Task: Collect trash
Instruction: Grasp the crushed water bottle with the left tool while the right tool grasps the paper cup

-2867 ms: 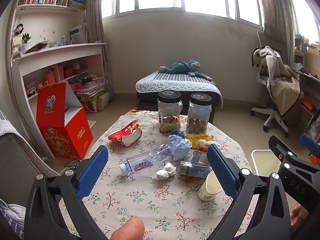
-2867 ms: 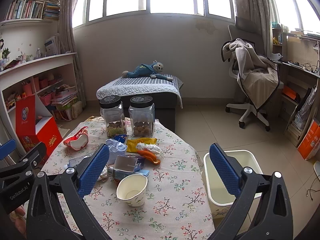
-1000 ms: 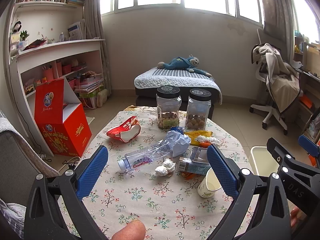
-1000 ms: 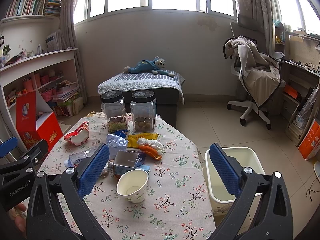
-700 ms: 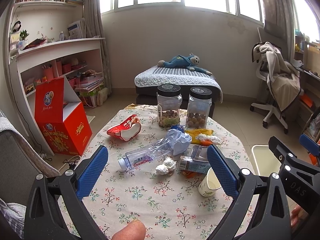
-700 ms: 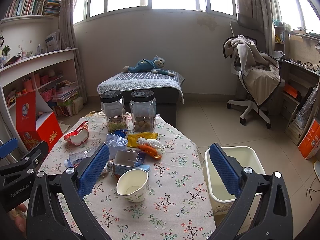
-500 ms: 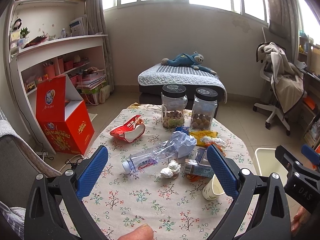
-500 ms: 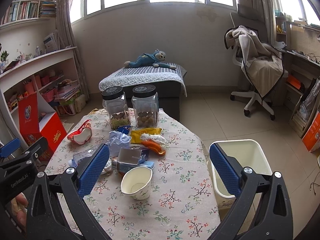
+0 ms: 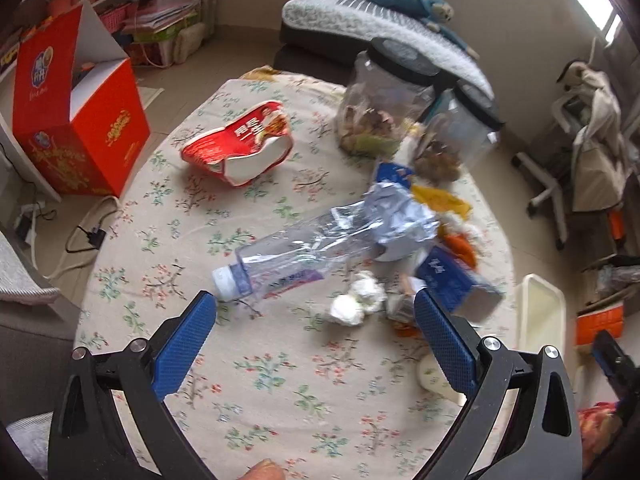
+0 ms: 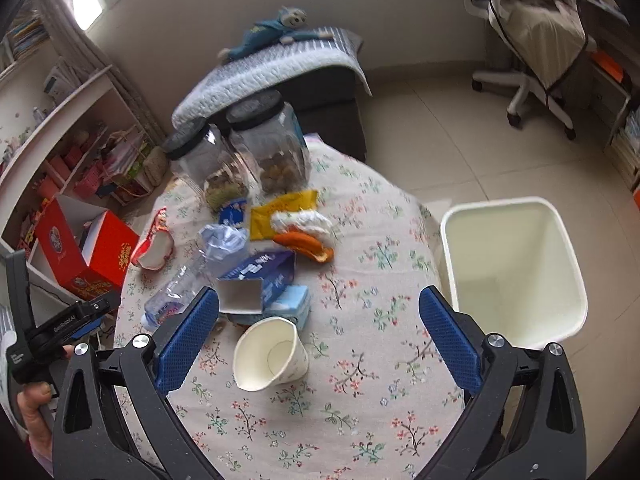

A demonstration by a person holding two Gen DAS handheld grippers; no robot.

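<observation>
Trash lies on a floral-cloth table: a crushed clear plastic bottle, a crumpled white tissue, a red snack bag, a blue carton and a tipped paper cup. My left gripper hangs open just short of the bottle and tissue. My right gripper is open above the cup. A white bin stands on the floor right of the table.
Two lidded glass jars stand at the table's far side, with a yellow wrapper and an orange peel before them. A red box sits on the floor at left. An office chair is at the far right.
Both grippers have tipped downward and moved in over the table; the views now look down on the trash instead of across the room. Both remain open.
</observation>
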